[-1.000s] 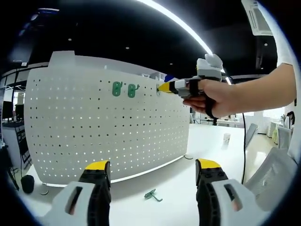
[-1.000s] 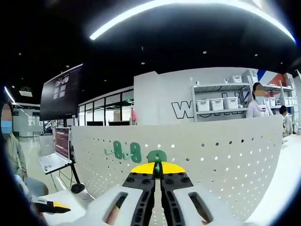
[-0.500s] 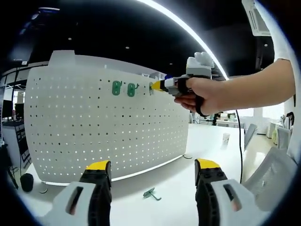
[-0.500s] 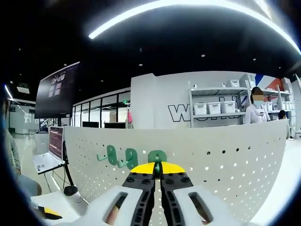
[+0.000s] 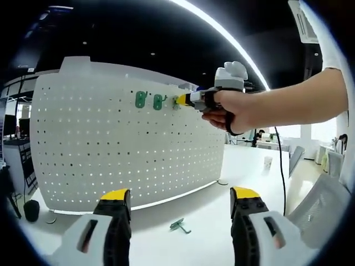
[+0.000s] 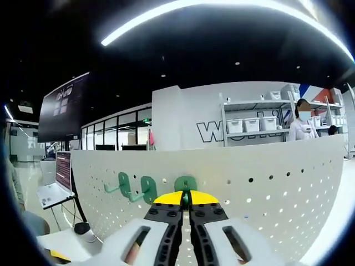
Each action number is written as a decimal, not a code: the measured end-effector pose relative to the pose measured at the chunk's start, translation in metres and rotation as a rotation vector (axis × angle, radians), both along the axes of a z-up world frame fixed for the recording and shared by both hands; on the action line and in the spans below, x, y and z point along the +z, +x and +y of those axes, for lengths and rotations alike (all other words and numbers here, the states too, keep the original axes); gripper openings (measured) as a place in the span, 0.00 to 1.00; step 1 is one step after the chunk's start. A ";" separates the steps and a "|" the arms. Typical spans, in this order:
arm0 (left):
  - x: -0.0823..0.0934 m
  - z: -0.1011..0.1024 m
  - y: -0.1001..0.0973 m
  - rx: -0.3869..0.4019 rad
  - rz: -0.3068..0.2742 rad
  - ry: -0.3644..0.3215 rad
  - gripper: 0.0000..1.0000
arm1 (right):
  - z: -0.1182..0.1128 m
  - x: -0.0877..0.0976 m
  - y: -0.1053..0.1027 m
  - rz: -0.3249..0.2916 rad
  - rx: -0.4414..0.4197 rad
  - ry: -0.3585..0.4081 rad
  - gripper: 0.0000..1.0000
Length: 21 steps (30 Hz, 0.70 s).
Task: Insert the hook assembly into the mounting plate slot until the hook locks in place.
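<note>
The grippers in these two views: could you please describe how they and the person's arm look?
The left gripper has pale grey bodies with slotted windows, black jaws and yellow tips. The right gripper is built alike, with studded black jaw blocks; in the left gripper view it bears a white top and a black strap. The person's forearm is bare, with a white short sleeve.

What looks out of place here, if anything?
One green hook lies loose on the white table below the pegboard, while two others hang near its top edge. The right gripper holds a third green hook at the board.
</note>
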<state>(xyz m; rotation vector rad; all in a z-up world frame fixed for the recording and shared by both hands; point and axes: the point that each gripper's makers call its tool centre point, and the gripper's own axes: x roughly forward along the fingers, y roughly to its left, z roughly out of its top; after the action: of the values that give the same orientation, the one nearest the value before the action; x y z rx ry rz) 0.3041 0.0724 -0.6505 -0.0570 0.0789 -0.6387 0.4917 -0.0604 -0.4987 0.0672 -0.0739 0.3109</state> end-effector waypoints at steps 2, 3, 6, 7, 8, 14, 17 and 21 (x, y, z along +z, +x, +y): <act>-0.002 0.001 0.000 0.002 0.007 0.001 0.75 | 0.001 0.001 0.000 -0.003 0.002 -0.001 0.00; -0.002 0.001 0.000 0.002 0.008 0.001 0.75 | 0.001 0.001 0.001 -0.006 0.004 0.002 0.00; -0.004 0.001 0.000 0.001 0.012 0.004 0.75 | 0.003 0.000 0.001 -0.003 0.008 0.004 0.00; -0.004 0.001 0.000 0.001 0.013 0.005 0.75 | 0.004 -0.001 0.002 -0.001 0.011 0.004 0.00; -0.004 0.001 0.000 0.001 0.011 0.007 0.75 | 0.005 -0.001 0.002 -0.001 0.010 0.000 0.00; -0.005 0.003 0.000 0.006 0.015 0.007 0.75 | 0.007 -0.001 0.004 0.004 0.000 0.007 0.00; -0.004 0.003 0.000 0.008 0.016 0.002 0.74 | 0.007 -0.001 0.005 0.015 -0.023 0.013 0.00; -0.004 0.002 0.000 0.005 0.017 -0.001 0.74 | 0.006 -0.001 0.005 0.035 -0.068 0.061 0.01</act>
<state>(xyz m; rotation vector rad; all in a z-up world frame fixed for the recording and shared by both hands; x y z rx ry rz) 0.3038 0.0742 -0.6544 -0.0638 0.0944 -0.6336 0.4966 -0.0541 -0.4995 0.1303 -0.0511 0.2393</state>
